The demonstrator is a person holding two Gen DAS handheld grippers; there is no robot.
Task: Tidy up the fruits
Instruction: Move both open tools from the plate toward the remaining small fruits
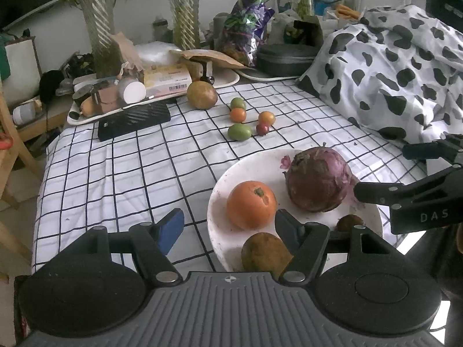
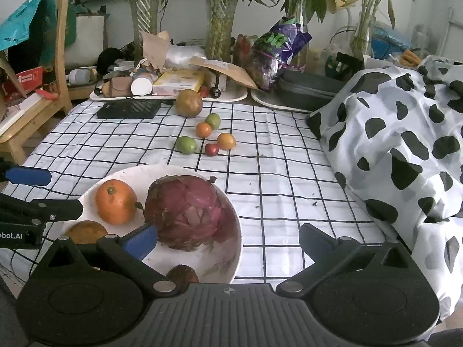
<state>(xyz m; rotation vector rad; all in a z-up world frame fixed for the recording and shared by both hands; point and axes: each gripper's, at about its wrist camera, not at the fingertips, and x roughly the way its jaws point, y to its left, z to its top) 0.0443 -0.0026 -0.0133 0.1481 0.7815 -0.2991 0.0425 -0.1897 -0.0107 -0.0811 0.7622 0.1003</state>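
A white plate [image 1: 220, 199] [image 2: 228, 263] near the table's front holds a large purple round fruit [image 1: 318, 179] [image 2: 191, 211], an orange fruit [image 1: 251, 204] [image 2: 115, 201] and brown fruits [image 1: 264, 251] [image 2: 86, 232]. Farther back on the checked cloth lie a big brown fruit [image 1: 202, 94] [image 2: 189, 103] and several small green, orange and red fruits [image 1: 239, 131] [image 2: 186, 144]. My left gripper [image 1: 228, 230] is open and empty, straddling the plate's left rim. My right gripper [image 2: 228, 240] is open and empty, its left finger over the plate beside the purple fruit.
A black flat grille-like object [image 1: 133, 118] [image 2: 128, 109] lies on the cloth at the back left. Cluttered trays [image 1: 95, 117] and plant vases [image 2: 221, 29] line the far edge. A cow-patterned cloth heap [image 1: 390, 66] [image 2: 405, 144] covers the right side. A wooden chair [image 2: 34, 101] stands left.
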